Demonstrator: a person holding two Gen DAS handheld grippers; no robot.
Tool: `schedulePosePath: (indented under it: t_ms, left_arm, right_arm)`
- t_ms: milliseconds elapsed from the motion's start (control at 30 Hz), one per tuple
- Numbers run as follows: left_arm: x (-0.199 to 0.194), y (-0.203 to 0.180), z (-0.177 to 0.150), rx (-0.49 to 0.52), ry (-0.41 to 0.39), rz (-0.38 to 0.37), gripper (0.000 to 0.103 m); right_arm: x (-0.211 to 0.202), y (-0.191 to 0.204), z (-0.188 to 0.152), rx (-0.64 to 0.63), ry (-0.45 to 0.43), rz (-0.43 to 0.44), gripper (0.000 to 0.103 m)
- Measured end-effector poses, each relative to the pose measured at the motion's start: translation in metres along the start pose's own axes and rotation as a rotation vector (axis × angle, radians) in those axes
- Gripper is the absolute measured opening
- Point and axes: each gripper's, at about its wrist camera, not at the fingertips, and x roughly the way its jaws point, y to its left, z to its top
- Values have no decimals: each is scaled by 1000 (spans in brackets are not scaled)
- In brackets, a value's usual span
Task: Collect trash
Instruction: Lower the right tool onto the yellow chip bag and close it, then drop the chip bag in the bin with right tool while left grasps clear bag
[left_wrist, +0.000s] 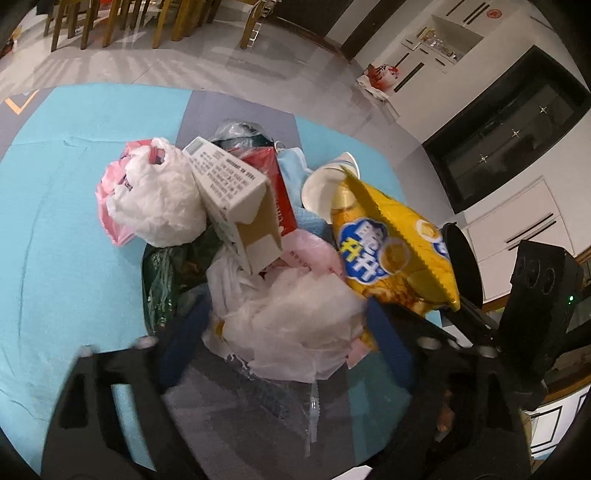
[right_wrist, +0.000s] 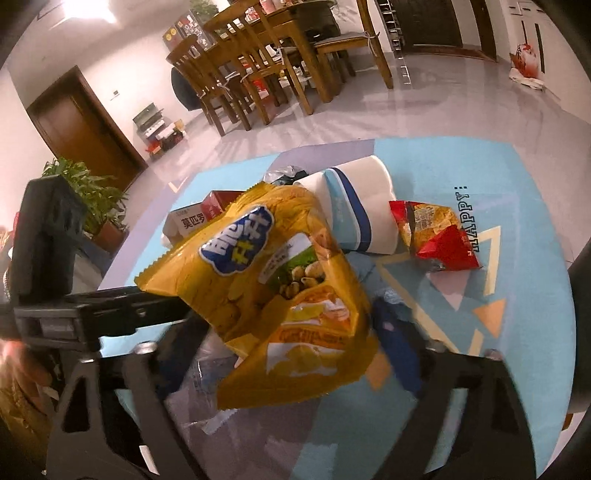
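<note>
A heap of trash lies on a light-blue floor mat (left_wrist: 55, 221). My left gripper (left_wrist: 286, 332) is open, its blue fingers (left_wrist: 184, 332) on either side of a crumpled white plastic bag (left_wrist: 295, 317) at the heap's near edge. My right gripper (right_wrist: 291, 350) is open around the lower end of a yellow chip bag (right_wrist: 280, 280), which also shows in the left wrist view (left_wrist: 391, 251). Behind are a white carton (left_wrist: 236, 206), a knotted white bag (left_wrist: 159, 199), a pink bag (left_wrist: 105, 192) and a paper cup (right_wrist: 358, 199). A red snack wrapper (right_wrist: 436, 232) lies apart on the mat.
A clear wrapper (left_wrist: 280, 402) lies on the mat under the left gripper. Wooden dining chairs and a table (right_wrist: 266, 62) stand beyond the mat on the tiled floor. A potted plant (right_wrist: 92, 199) is at the left, and white cabinets with a dark panel (left_wrist: 509, 136) at the right.
</note>
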Motion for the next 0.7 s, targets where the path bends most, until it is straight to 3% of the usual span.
schedulePosePath:
  t_ms: [67,133,333,500,633,700]
  left_arm:
    - [2,0,-3,7,1,-6,66]
    - [1,-1,-3,4,2,-21,52]
    - [-12,-2,-8,3,-18,-62,25]
    - [-36,-8,-12,21,-76,-130,21]
    - [-68,-15,-11,40,-177,-239,22]
    - [-79,-20,-11,60,-225,-266,21]
  right_arm:
    - [3,-1,0,-2,-4,0,73]
    - [0,-1,-1,-4,-9,1,66]
    - [-4,2,-4,-6,-29,16,58]
    - [-31,-8,-1,59,-93,118,56]
    - [-63,-18,-1,131,-181,242,56]
    - [-77,-25,1,144,-228,247,56]
